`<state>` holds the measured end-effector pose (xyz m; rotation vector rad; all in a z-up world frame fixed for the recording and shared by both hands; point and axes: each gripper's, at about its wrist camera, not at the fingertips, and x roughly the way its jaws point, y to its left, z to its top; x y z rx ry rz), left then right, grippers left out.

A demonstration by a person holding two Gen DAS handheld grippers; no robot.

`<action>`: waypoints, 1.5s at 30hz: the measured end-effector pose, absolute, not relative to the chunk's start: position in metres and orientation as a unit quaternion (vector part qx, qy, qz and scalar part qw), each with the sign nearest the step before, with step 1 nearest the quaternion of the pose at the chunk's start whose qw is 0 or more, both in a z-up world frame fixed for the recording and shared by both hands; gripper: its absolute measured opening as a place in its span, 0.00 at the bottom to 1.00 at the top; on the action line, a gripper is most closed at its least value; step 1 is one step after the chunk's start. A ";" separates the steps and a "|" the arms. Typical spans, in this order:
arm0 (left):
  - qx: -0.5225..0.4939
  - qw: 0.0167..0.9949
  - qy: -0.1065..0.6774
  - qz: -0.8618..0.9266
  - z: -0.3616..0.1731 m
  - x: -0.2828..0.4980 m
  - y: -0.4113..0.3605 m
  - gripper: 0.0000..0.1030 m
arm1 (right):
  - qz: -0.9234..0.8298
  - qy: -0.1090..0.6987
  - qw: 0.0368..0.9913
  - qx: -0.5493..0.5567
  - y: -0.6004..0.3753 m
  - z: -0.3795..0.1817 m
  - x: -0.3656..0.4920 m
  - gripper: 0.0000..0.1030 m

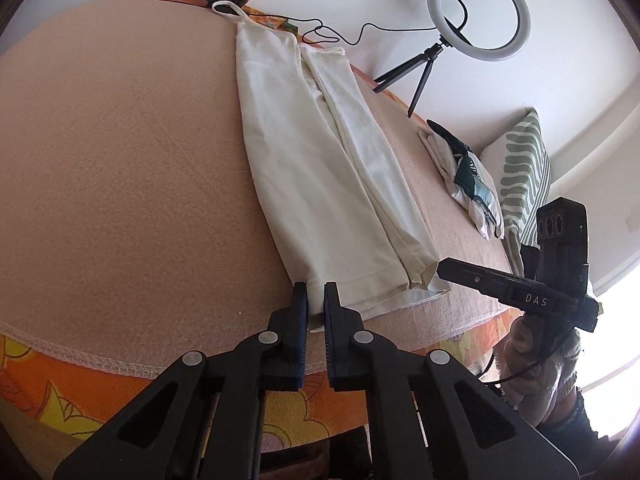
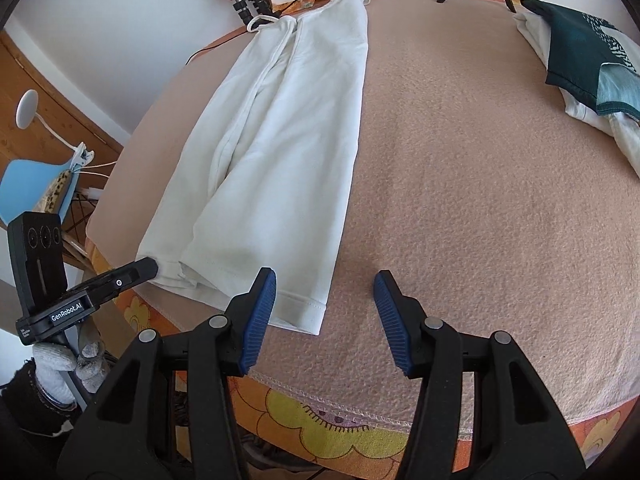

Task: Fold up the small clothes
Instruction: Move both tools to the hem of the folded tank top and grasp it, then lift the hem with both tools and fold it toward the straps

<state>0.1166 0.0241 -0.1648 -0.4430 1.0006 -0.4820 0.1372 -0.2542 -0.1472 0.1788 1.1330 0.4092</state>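
The left claw (image 1: 316, 296) is nearly closed, pinching the hem corner of the white dress (image 1: 320, 168) at the near edge of the worktop (image 1: 120, 160). The right claw (image 2: 325, 280) is wide open, holding nothing, beside the hem. Folded clothes (image 2: 584, 64) lie at the far right corner.

Right claw (image 1: 440, 270) body: "DAS" in white letters.
Left claw (image 2: 150, 266) body: "GenRobot.AI" on a white label, smaller print beside it unreadable.
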 end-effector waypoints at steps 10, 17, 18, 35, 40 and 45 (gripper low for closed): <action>-0.201 0.830 0.469 -0.224 -0.168 0.111 0.030 0.04 | 0.192 0.533 0.821 0.069 -0.251 -0.148 0.140 0.06; -0.208 0.829 0.467 -0.229 -0.165 0.111 0.032 0.04 | 0.212 0.535 0.811 0.102 -0.261 -0.149 0.140 0.19; -0.208 0.828 0.468 -0.229 -0.165 0.111 0.032 0.04 | 0.219 0.537 0.807 0.112 -0.264 -0.150 0.140 0.34; -0.254 0.815 0.455 -0.253 -0.153 0.117 0.037 0.04 | 0.259 0.528 0.772 0.242 -0.290 -0.159 0.148 0.07; -0.263 0.819 0.438 -0.260 -0.139 0.127 0.039 0.04 | 0.270 0.501 0.771 0.285 -0.299 -0.147 0.157 0.07; -0.271 0.828 0.421 -0.252 -0.125 0.146 0.045 0.04 | 0.281 0.480 0.772 0.307 -0.296 -0.131 0.175 0.07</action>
